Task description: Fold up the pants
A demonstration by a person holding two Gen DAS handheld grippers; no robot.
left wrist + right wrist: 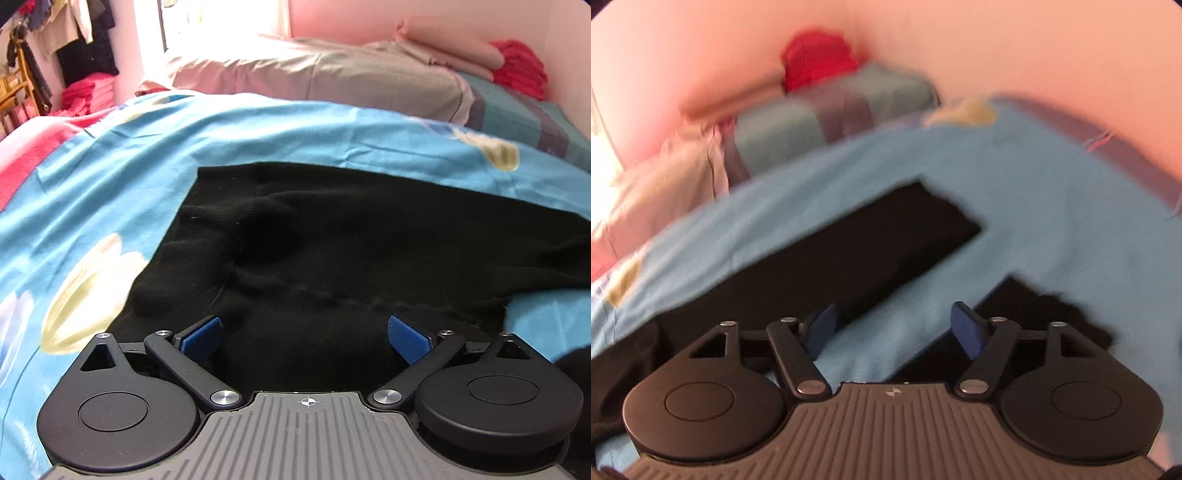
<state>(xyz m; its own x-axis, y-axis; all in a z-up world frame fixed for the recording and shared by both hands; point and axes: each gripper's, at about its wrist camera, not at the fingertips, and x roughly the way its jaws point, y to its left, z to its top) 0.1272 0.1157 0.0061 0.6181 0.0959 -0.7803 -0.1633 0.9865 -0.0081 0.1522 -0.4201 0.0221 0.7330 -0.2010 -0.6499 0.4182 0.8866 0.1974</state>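
Black pants (332, 240) lie spread on the blue flowered bedsheet (110, 177). My left gripper (306, 334) is open, its blue pads wide apart just above the near part of the pants, holding nothing. In the blurred right wrist view the two pant legs show: one long leg (871, 251) runs up to the right, the other leg end (1045, 314) lies at the lower right. My right gripper (892, 326) is open and empty, over the strip of sheet (1015, 206) between the two legs.
A pale pillow (332, 74) and a striped blue pillow (535, 118) lie at the head of the bed against the pink wall. Red folded cloth (517, 66) sits in the corner. Hanging clothes and a wooden chair (18, 88) stand at the far left.
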